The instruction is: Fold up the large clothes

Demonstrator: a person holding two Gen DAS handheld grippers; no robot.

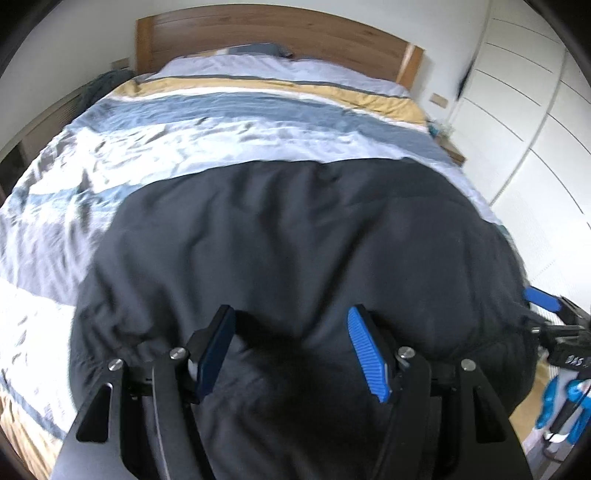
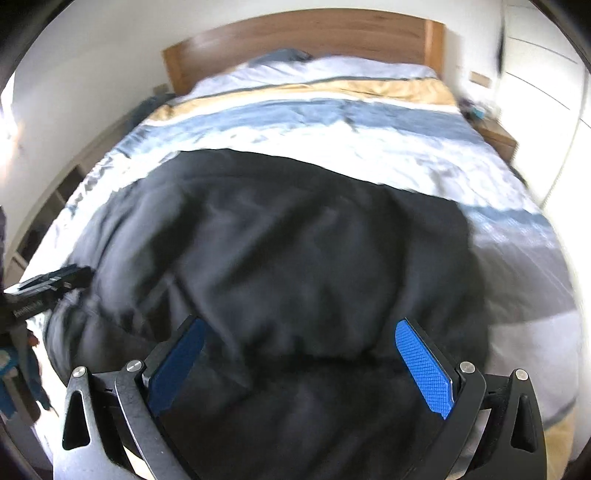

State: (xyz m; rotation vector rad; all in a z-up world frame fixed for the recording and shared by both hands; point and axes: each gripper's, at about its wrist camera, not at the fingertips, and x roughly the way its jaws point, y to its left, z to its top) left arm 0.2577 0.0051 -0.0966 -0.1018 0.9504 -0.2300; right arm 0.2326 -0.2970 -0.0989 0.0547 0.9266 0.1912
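Observation:
A large black garment (image 1: 295, 251) lies spread on the striped bed cover (image 1: 184, 122), near the foot of the bed. It also fills the right wrist view (image 2: 295, 258). My left gripper (image 1: 291, 321) is open, its blue pads wide apart just above the garment's near edge, holding nothing. My right gripper (image 2: 301, 332) is open too, over the near edge of the garment, empty. The right gripper shows at the right edge of the left wrist view (image 1: 554, 317). The left gripper shows at the left edge of the right wrist view (image 2: 48, 280).
The bed has a wooden headboard (image 1: 280, 33) and pillows at the far end. White wardrobe doors (image 1: 535, 110) stand to the right. A small bedside table (image 2: 495, 136) sits by the headboard. A low shelf (image 2: 48, 206) runs along the left wall.

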